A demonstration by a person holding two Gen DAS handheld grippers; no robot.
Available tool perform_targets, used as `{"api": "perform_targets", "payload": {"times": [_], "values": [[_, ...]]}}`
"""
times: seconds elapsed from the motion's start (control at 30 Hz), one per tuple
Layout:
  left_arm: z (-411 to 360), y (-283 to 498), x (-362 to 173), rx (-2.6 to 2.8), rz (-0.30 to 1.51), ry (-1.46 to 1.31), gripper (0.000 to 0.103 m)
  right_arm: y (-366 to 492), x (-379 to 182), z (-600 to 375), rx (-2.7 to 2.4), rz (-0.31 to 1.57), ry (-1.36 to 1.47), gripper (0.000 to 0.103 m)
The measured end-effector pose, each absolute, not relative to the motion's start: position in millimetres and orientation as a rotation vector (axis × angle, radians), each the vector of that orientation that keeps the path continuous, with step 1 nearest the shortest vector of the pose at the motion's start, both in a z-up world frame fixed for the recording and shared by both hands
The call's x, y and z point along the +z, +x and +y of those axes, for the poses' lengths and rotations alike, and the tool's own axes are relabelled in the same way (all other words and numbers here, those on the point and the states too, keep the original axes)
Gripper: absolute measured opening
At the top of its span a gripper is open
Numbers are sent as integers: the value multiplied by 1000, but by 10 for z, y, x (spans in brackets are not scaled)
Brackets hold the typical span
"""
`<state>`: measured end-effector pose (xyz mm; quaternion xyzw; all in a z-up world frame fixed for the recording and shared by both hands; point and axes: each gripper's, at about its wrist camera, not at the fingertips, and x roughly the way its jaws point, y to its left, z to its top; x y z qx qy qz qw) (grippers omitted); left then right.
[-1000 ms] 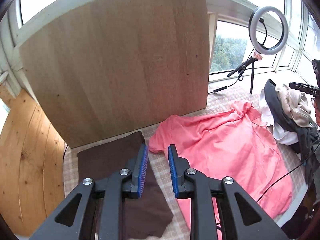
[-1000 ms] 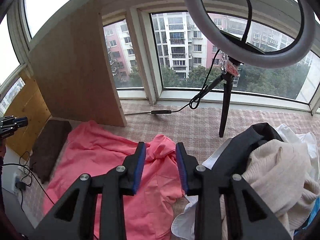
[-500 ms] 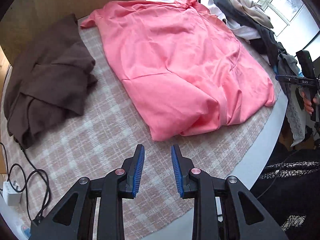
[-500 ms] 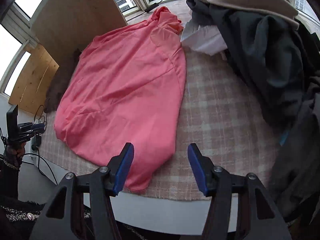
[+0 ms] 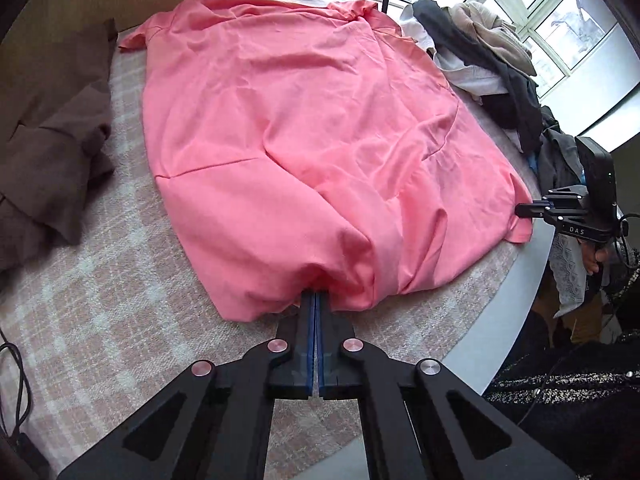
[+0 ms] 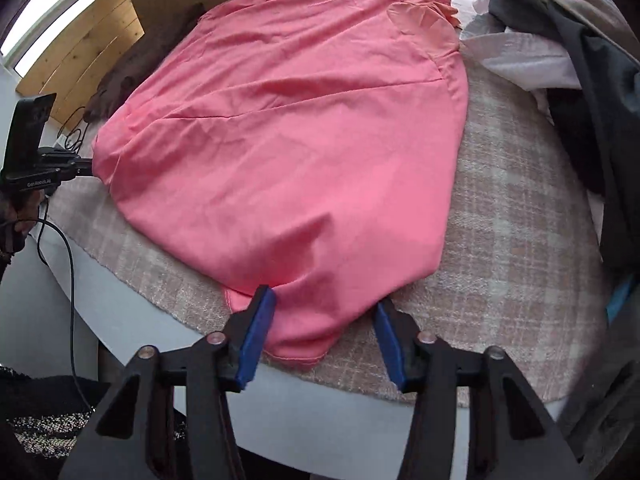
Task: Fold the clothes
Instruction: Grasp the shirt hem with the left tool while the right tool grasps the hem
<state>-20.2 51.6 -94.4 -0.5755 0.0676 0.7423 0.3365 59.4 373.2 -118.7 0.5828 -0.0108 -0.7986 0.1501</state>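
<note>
Presently: pink garment [image 5: 320, 128] gripped at near hem.
Left claw [image 5: 315, 300] clamped on hem; right claw [image 6: 320, 320] apart, straddling adjacent corner; garment extends away across worktop [image 5: 120, 300].

Left gripper [image 5: 315, 298] bottom centre of its frame, jaws clamped together on pink shirt [image 5: 320, 140] hem. Right gripper [image 6: 325, 308] bottom centre, jaws spread wide, straddling hem.
</note>
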Motion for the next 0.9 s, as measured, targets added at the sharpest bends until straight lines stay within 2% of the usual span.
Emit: {"api": "perform_targets", "payload": {"times": [0.27, 0.4, 0.5, 0.53, 0.57, 0.6, 0.63, 0.67, 0.7, 0.8, 0.9], "values": [[-61, -36, 35, 2189, 195, -1403, 0, 772, -190, 4462, -2506, -329, 1329, 2], [-93, -326, -107, 2246, 269, -1472, 0, 669, 20, 4704, -2570, -430, 1264, 2], [-120, -542, -216, 2285, 324, -1525, 10, 413, -191, 4626, -2567, -290, 1400, 3], [-202, -543, -318, 2270, 284, -1556, 12, 363, -306, 4578, -2536, -265, 1456, 4], [-271, -509, -403, 2239, 239, -1578, 13, 353, -433, 4537, -2498, -254, 1511, 8], [-310, -441, -491, 2210, 221, -1587, 16, 376, -564, 4510, -2442, -261, 1561, 16], [-346, -373, -579, 2182, 205, -1595, 26, 416, -669, 4493, -2402, -281, 1587, 22], [-319, -294, -661, 2160, 240, -1602, 35, 465, -754, 4476, -2378, -296, 1595, 35], [-292, -214, -743, 2138, 276, -1609, 36, 506, -824, 4453, -2361, -297, 1601, 46], [-159, -107, -969, 2098, 359, -1599, 38, 592, -993, 4360, -2317, -267, 1618, 48], [-18, -201, -1081, 2084, 341, -1552, 38, 584, -1118, 4290, -2297, -186, 1643, 49]]}}
